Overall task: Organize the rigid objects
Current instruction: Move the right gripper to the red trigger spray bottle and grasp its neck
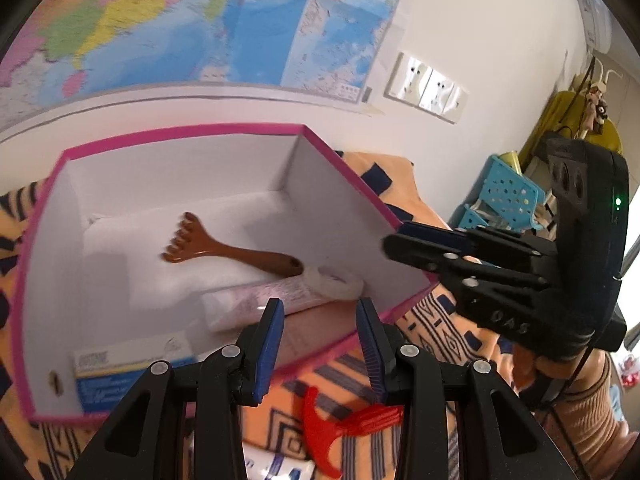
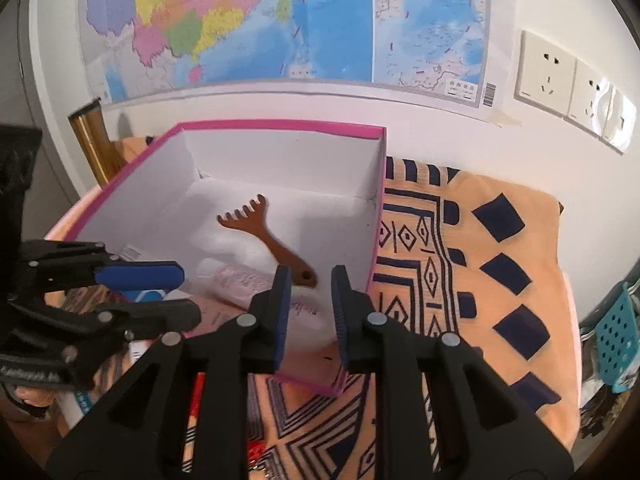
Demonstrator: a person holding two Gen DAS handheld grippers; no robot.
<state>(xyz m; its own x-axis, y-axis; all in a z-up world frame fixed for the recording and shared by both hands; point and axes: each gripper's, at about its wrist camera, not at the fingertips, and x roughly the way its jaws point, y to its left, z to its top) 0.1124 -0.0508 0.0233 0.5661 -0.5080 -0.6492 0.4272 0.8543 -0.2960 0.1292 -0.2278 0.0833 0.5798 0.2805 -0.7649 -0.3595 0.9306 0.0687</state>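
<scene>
The left gripper (image 1: 320,344) sat closest to the lens, its blue-padded fingers (image 1: 268,344) spread apart and pinching nothing, poised over the near rim of the pink-edged box (image 1: 352,168). The right gripper (image 2: 308,312) likewise had its fingers (image 2: 280,312) spread and empty, above the box's near corner.

A world map (image 2: 280,20) covered the wall behind, with wall sockets (image 2: 548,76) to its right. An orange patterned blanket (image 2: 460,240) lay under the box.

The box stood open, white inside. On its floor lay a brown back scratcher (image 1: 236,250), claws toward the far wall, handle pointing toward the grippers. A pink tube (image 1: 272,300) lay beside it, touching its handle end, and a blue-and-white carton (image 1: 120,368) leaned against the left wall.

Outside the box, a red comb-like piece (image 1: 332,428) lay on the blanket just beneath the left gripper.
</scene>
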